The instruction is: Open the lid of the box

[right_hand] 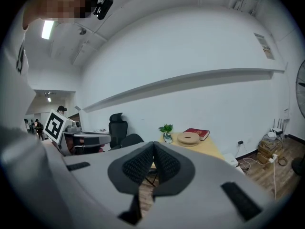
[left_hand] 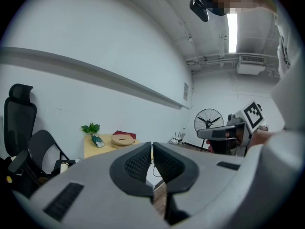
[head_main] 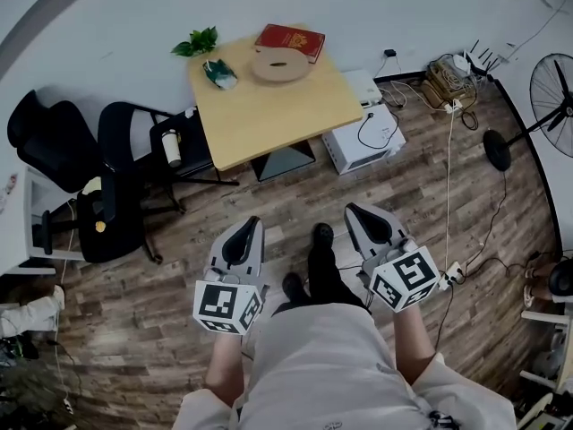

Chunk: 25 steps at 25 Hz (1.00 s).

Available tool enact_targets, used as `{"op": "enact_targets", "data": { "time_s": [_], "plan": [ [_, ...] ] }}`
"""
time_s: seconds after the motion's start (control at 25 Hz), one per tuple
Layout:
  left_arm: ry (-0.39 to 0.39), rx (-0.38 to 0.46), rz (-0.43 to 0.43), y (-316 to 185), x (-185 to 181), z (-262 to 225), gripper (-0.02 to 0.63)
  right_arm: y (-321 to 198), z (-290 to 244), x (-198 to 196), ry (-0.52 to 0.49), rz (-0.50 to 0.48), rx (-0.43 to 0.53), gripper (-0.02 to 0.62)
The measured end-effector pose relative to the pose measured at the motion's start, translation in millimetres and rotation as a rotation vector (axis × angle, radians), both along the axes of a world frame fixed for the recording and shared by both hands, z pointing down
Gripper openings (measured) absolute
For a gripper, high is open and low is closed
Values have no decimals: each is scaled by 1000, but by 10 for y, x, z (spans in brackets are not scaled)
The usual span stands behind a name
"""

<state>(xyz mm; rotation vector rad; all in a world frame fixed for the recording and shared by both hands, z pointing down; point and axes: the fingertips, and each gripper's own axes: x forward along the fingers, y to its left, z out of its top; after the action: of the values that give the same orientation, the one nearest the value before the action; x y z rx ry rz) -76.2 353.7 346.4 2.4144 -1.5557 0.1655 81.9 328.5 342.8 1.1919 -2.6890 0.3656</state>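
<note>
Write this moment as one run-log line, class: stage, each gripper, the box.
stage: not begun, person standing back from table | left gripper: shut, empty | right gripper: shut, empty | red box: on table, untouched

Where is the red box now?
In the head view, the red box lies at the far right corner of the wooden table, just behind the round wooden disc.

My left gripper (head_main: 243, 228) and right gripper (head_main: 362, 211) are pale grey with black pads, and their cubes carry black-and-white square markers. The table (head_main: 269, 115) is light yellow wood. On it, the box (head_main: 290, 41) is deep red with gold print, the round piece (head_main: 280, 64) tan and the plant (head_main: 197, 41) green. The floor (head_main: 134, 303) is brown planking and the chairs (head_main: 45, 137) are black.
</note>
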Motion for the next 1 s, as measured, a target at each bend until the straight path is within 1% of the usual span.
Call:
{"op": "enact_targets", "data": {
  "time_s": [0.24, 0.44, 0.48, 0.56, 0.6, 0.76, 1.0],
  "plan": [
    [-11, -4, -5, -259, -71, 29, 9, -285, 39, -56, -6, -11, -13, 6],
    [-24, 1, 2, -569, 8, 26, 12, -614, 46, -35, -16, -21, -10, 37],
    [-25, 2, 7, -634, 34, 16, 18, -689, 42, -27, -20, -23, -8, 46],
    [-32, 3, 16, -772, 77, 1, 76, -840, 28, -19, -25, -27, -6, 65],
    [-35, 3, 17, -844, 83, -4, 95, -915, 22, -22, -26, -30, -6, 70],
    [-38, 5, 13, -1158, 70, -30, 115, -1241, 13, -54, -34, -44, 1, 125],
    [-46, 1, 4, -1625, 153, -60, 137, -1722, -37, -15, -46, -73, 1, 155]
  ]
}}
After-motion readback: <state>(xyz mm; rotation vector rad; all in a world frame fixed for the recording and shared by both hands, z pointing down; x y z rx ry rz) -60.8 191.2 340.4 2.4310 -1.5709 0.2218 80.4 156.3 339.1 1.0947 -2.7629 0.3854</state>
